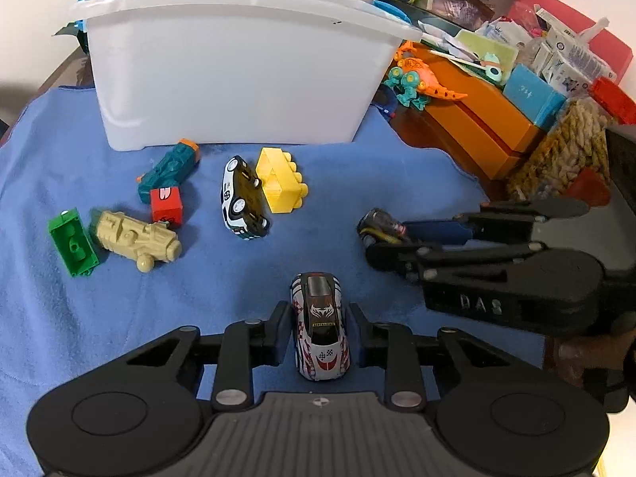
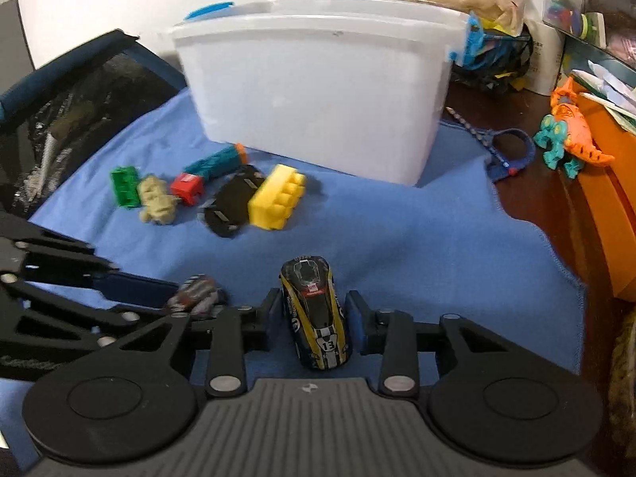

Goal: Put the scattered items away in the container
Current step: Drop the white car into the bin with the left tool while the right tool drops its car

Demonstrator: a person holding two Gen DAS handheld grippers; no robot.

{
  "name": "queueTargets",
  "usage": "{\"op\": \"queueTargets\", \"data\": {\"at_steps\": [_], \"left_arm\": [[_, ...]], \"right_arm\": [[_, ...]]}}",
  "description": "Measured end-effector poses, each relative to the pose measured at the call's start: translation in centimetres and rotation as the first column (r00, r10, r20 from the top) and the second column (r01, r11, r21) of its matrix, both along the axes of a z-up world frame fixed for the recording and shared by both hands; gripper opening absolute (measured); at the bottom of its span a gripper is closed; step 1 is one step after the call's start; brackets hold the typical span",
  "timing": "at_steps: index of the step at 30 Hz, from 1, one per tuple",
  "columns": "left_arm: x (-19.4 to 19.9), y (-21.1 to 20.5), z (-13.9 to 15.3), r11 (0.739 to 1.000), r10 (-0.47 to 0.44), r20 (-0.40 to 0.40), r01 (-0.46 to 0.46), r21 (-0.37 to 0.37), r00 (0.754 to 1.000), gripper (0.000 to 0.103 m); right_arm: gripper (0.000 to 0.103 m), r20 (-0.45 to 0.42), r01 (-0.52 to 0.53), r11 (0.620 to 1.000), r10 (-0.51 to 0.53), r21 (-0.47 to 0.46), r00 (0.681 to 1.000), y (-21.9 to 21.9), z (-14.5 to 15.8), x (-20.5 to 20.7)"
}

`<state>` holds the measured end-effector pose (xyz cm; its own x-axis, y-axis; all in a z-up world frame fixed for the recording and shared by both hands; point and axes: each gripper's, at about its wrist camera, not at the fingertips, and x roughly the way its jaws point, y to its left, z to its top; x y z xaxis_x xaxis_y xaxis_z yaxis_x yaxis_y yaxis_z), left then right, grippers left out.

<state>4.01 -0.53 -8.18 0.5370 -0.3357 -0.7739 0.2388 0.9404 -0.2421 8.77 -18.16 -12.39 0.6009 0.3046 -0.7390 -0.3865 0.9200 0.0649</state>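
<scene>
Blue cloth (image 1: 99, 338) holds small hard cars: left tool (image 1: 319, 332) brackets, without squeezing, the white-and-red car (image 1: 320, 328), right tool (image 2: 314, 324) likewise the slippery yellow-and-black car (image 2: 316, 318); pinch their sides.

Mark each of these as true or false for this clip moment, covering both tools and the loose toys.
1. The left tool straddles a white and red race car. True.
2. The right tool straddles a green brick. False: a black and yellow car numbered 13; the green brick lies apart.
3. The white panda-striped car lies on its side beside the yellow brick. True.
4. The white bin lies tipped over. False: it stands upright on the blue cloth.
</scene>
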Motion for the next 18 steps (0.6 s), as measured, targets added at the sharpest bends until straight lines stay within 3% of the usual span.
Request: {"op": "queueTargets", "data": {"at_steps": [5, 9, 18], "left_arm": [[-0.9, 0.4, 2.9, 0.999, -0.025, 0.068, 0.026, -0.022, 0.997, 0.033], [-0.5, 0.9, 6.3, 0.998, -0.043, 0.136, 0.048, -0.034, 0.990, 0.033], [5.5, 2.0, 14.3, 0.999, -0.011, 0.313, 0.024, -0.036, 0.950, 0.033]], "right_arm": [[0.038, 0.034, 0.048, 0.994, -0.051, 0.094, 0.998, 0.0, 2.4, -1.3], [0.038, 0.109, 0.060, 0.990, -0.074, 0.130, 0.991, 0.3, 5.5, -1.2], [0.038, 0.285, 0.092, 0.978, -0.143, 0.186, 0.948, 1.0, 13.0, 3.7]]}}
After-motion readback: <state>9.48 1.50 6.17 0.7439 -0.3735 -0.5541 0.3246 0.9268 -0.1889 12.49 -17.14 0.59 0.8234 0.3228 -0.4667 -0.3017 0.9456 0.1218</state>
